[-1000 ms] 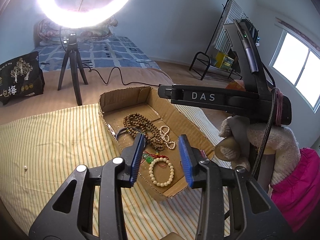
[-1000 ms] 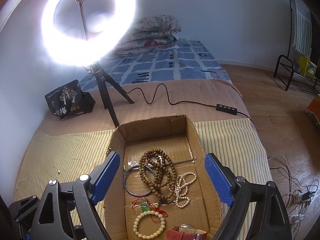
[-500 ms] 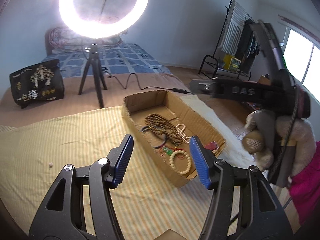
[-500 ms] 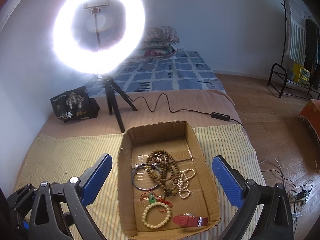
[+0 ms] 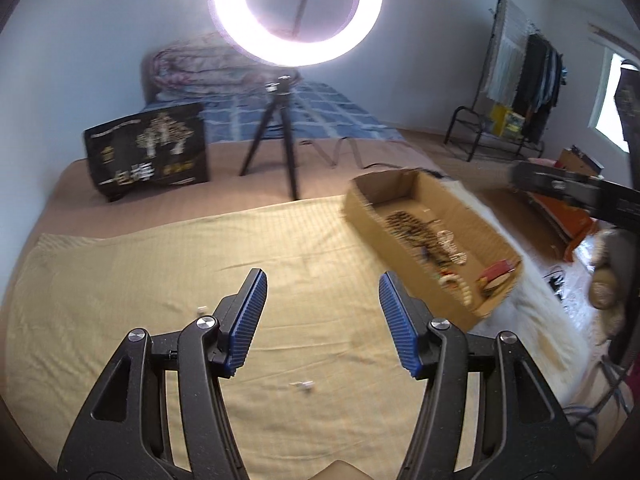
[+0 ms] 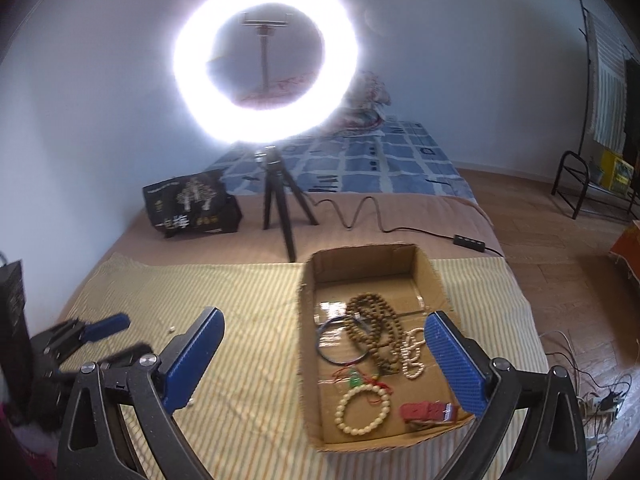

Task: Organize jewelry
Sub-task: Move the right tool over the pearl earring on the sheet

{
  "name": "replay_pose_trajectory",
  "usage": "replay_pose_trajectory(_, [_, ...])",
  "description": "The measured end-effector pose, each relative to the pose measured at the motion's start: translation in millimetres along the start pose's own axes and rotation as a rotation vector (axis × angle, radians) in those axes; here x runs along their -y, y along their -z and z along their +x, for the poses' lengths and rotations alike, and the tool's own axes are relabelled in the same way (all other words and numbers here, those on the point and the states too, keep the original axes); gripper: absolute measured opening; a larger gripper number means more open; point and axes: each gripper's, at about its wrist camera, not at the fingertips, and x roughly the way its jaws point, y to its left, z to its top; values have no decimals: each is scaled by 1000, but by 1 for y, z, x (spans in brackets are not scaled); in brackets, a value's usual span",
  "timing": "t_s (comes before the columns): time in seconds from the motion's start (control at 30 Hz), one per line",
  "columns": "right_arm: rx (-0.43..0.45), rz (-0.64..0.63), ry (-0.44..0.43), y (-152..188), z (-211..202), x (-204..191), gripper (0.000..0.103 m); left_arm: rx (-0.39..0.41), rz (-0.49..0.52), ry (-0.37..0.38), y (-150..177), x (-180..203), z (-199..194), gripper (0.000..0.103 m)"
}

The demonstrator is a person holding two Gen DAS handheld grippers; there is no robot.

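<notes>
- Where the cardboard box (image 6: pixel 372 344) lies on the striped cloth (image 6: pixel 248 320), a brown bead necklace (image 6: pixel 374 330), a pearl strand (image 6: pixel 414 354), a dark bangle (image 6: pixel 340 342), a cream bead bracelet (image 6: pixel 363 410) and a red strap (image 6: pixel 428 412) are seen inside it.
- The right gripper (image 6: pixel 324 360) is held spread wide, empty, over the box's near left wall.
- The left gripper (image 5: pixel 322 320) is held spread and empty over bare cloth, left of the box.
- Open cloth is left on the box's left side; the bed edge is met just beyond its right side.

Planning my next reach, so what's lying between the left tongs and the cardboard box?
Left wrist view: only bare striped cloth lies between the open left tongs and the cardboard box.
</notes>
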Motion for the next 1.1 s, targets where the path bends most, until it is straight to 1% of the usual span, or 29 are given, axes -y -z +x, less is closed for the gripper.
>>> replay_pose_trajectory(0.13, [-2,-44,-33,10,-1,-25,101,-3,2,-54,7,-25,-1,60])
replay_pose_trajectory(0.23, [-15,-77,-64,18,2,-43,100,-12,-4,-76,12,-45,1,60])
replay_pose_trajectory(0.37, [-60,-133,-112,34,14,-68,89,-39,1,-102,19,-64,9,60])
replay_pose_trajectory(0.43, [-88,-147,-141,45,22,-79,87,-54,-8,-101,23,-72,14,60])
replay_pose_trajectory(0.57, [-153,-158,-203,69,40,-97,76,-80,-46,-97,31,-89,26,59])
replay_pose_trajectory(0.6, [-170,-158,-214,75,45,-101,75,-85,-50,-98,31,-91,28,57])
replay_pose_trajectory(0.63, [-185,-156,-225,80,50,-104,72,-96,-54,-98,33,-94,33,48])
replay_pose_trajectory(0.67, [-199,-156,-234,84,53,-107,69,-105,-55,-99,34,-96,36,45])
replay_pose_trajectory(0.73, [-228,-156,-245,93,61,-111,66,-118,-54,-105,37,-99,43,44])
replay_pose_trajectory(0.8, [-256,-154,-252,101,70,-116,61,-126,-53,-96,40,-100,50,44])
replay_pose_trajectory(0.83, [-270,-149,-258,103,75,-118,57,-132,-54,-89,41,-101,53,40])
replay_pose_trajectory(0.87, [-278,-145,-263,105,78,-119,54,-136,-56,-86,41,-102,56,34])
replay_pose_trajectory(1.07, [-332,-126,-285,118,102,-128,40,-162,-81,-63,43,-106,77,32])
replay_pose_trajectory(1.1, [-337,-122,-286,120,105,-129,40,-165,-82,-64,43,-107,80,32])
